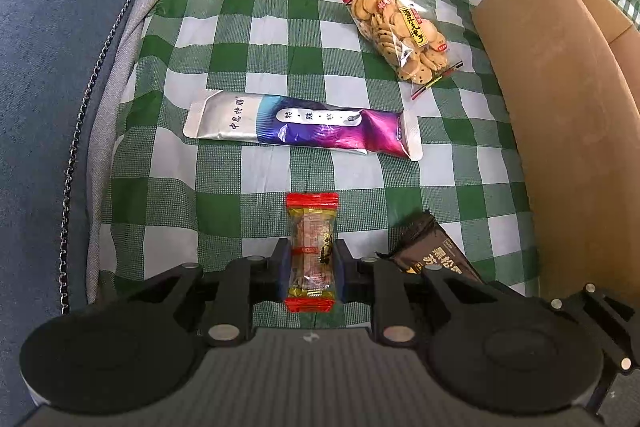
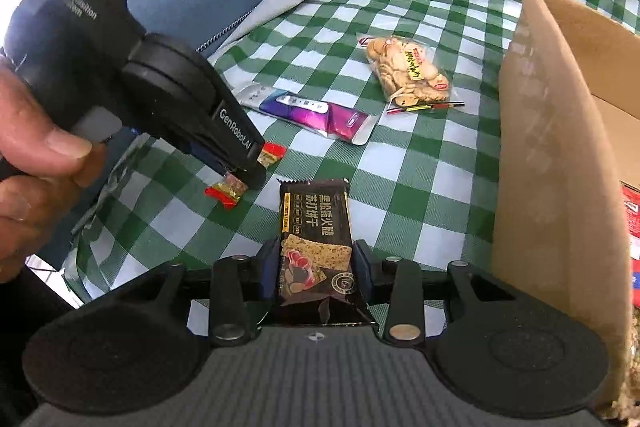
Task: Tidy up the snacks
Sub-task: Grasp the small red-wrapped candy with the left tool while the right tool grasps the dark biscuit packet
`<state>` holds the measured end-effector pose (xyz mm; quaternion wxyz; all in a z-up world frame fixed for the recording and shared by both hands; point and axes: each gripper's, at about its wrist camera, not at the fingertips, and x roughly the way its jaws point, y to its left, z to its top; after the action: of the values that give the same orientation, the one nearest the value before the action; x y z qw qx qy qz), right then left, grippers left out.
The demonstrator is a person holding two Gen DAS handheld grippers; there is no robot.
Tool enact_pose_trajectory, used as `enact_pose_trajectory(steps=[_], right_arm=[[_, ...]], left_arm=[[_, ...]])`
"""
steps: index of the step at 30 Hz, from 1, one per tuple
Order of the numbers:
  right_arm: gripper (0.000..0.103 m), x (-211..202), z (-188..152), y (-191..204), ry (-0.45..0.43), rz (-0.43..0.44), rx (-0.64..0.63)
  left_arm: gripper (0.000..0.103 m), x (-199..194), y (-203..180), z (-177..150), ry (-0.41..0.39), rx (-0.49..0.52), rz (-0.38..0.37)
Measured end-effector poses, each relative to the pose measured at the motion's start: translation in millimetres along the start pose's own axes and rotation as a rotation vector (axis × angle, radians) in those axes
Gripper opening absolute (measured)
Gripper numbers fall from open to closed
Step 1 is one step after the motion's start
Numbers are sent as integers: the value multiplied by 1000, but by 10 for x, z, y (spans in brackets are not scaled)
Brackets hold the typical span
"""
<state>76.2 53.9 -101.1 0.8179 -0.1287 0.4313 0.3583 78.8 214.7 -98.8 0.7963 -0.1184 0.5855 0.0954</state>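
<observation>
On the green-and-white checked cloth, beside the open brown cardboard box, both tools were low over their targets. The left gripper had its jaws drawn in against the sides of a small clear candy wrapper with red crimped ends, the blue pads touching it on both flanks, so it counted as pinched; the right wrist view showed the same sweet lying on the cloth with both ends poking out past the black fingers. The right gripper straddled a black rectangular cracker packet with gold lettering, its jaws narrow; the left pad looked to meet the packet's edge, while a sliver of gap seemed to remain at the right pad, so it was probably not yet firmly gripped.

To do this step well, each tool wanted a squeeze across the middle of its packet, not the crimped ends, then a straight lift before swinging toward the box, clearing its near wall. The cracker packet was slick film and could slip, so the right jaws likely needed to finish closing first.

Counted on the cloth were one red-ended candy, one black cracker packet, one long silver-and-purple foil sachet and one clear bag of small round biscuits: four snacks. One box stood by, with something red already inside. One hand showed, holding the left tool.
</observation>
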Motion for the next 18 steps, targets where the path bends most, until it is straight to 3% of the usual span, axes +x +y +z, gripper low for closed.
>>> enact_pose_trajectory(steps=[8,13,18], right_arm=[[41,82,-21,-2,38,-20,4],[42,210,-74,-12,117,-33,2],[43,219,-84,10,119,-38,-11]], left_arm=[[24,25,-17,-21,15,7,4],[25,41,-41,-28,18,20,11],[24,49,-63,-32,16,36,18]])
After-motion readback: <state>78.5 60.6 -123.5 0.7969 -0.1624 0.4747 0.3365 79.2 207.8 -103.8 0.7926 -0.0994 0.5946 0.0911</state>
